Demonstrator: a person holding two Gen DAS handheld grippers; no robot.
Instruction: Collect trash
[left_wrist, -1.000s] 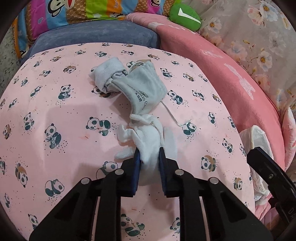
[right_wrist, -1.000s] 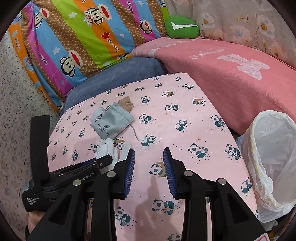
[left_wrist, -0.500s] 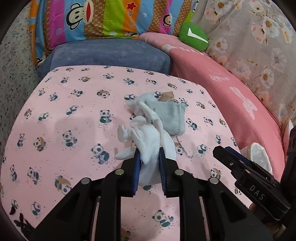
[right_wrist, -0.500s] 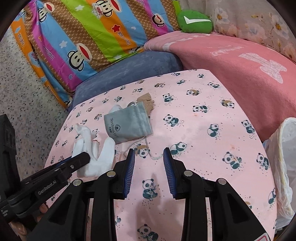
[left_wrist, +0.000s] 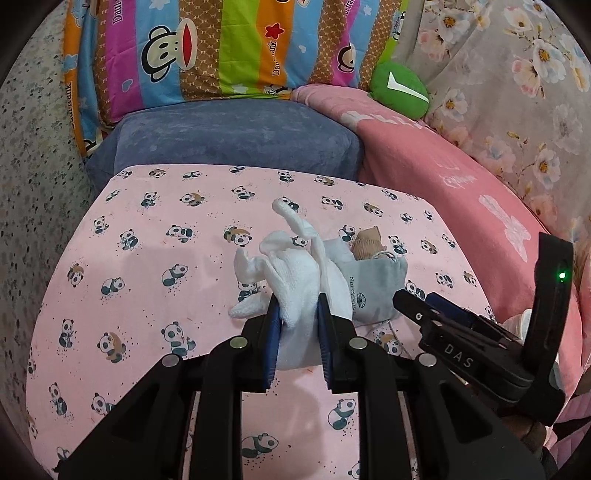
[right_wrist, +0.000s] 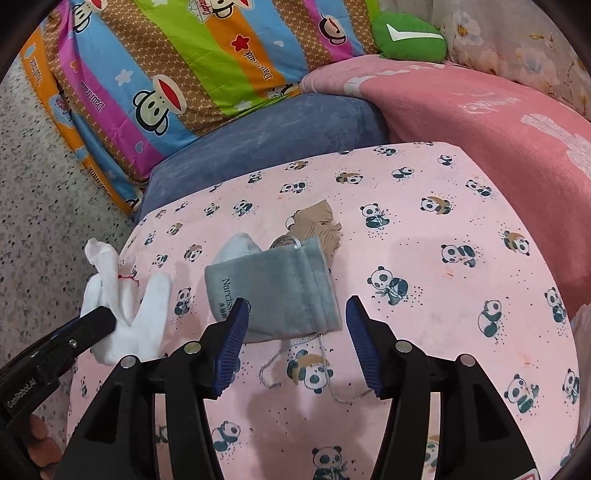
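Observation:
My left gripper (left_wrist: 296, 308) is shut on a white cloth glove (left_wrist: 295, 291) and holds it above the pink panda-print table (left_wrist: 155, 266). The glove also shows at the left of the right wrist view (right_wrist: 125, 314), in the left gripper (right_wrist: 92, 325). A grey drawstring pouch (right_wrist: 277, 291) lies on the table (right_wrist: 443, 295), with a brown crumpled scrap (right_wrist: 317, 225) and a white scrap (right_wrist: 238, 245) behind it. My right gripper (right_wrist: 295, 325) is open, just in front of the pouch, its jaws to either side of the pouch's near end. The pouch (left_wrist: 373, 291) and the right gripper (left_wrist: 417, 306) show in the left wrist view.
A blue cushion (right_wrist: 266, 136), a striped monkey-print pillow (right_wrist: 184, 66), a pink blanket (right_wrist: 480, 110) and a green plush (right_wrist: 406, 37) lie behind the table. A white bag edge (right_wrist: 581, 317) shows at the right. Speckled floor (right_wrist: 37, 192) is on the left.
The left gripper has lifted the glove up and away from the pouch. The right gripper has opened wider and moved in toward the pouch.

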